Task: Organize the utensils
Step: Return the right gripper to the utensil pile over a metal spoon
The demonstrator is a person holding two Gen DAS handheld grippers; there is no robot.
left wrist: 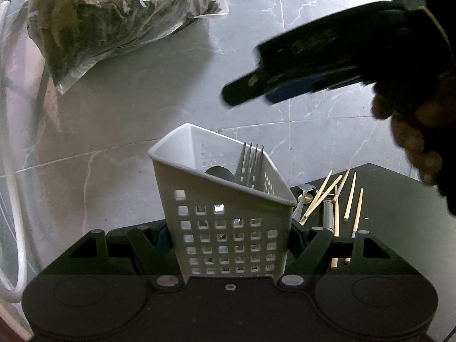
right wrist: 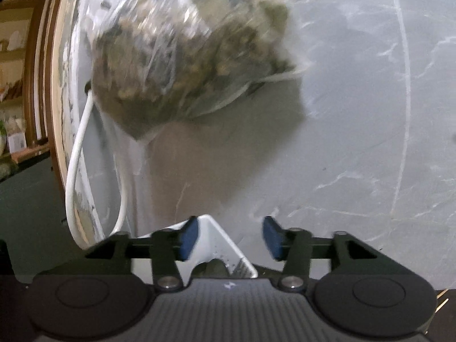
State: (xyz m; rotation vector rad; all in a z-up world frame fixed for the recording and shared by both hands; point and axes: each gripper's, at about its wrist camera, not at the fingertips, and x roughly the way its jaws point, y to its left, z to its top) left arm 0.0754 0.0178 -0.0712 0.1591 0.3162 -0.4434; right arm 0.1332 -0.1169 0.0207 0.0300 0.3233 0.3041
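My left gripper (left wrist: 228, 236) is shut on a white perforated utensil holder (left wrist: 228, 216), gripping its lower walls. A fork (left wrist: 250, 162) stands tines-up inside it beside a dark spoon bowl (left wrist: 218, 172). Several wooden chopsticks (left wrist: 349, 196), a spoon (left wrist: 306, 189) and a metal handle (left wrist: 327, 213) lie on the black table (left wrist: 399, 213) to the holder's right. My right gripper (left wrist: 248, 91) hovers above and right of the holder, held by a hand (left wrist: 413, 131). In its own view the right gripper (right wrist: 230, 239) is open and empty, with the holder's rim (right wrist: 216, 242) just below.
A clear plastic bag of dried leaves (left wrist: 114, 20) (right wrist: 185, 65) lies on the grey marble tiles behind the holder. A white hose (left wrist: 11, 171) (right wrist: 77, 154) runs along the left. A wooden door frame (right wrist: 54, 85) stands at the far left.
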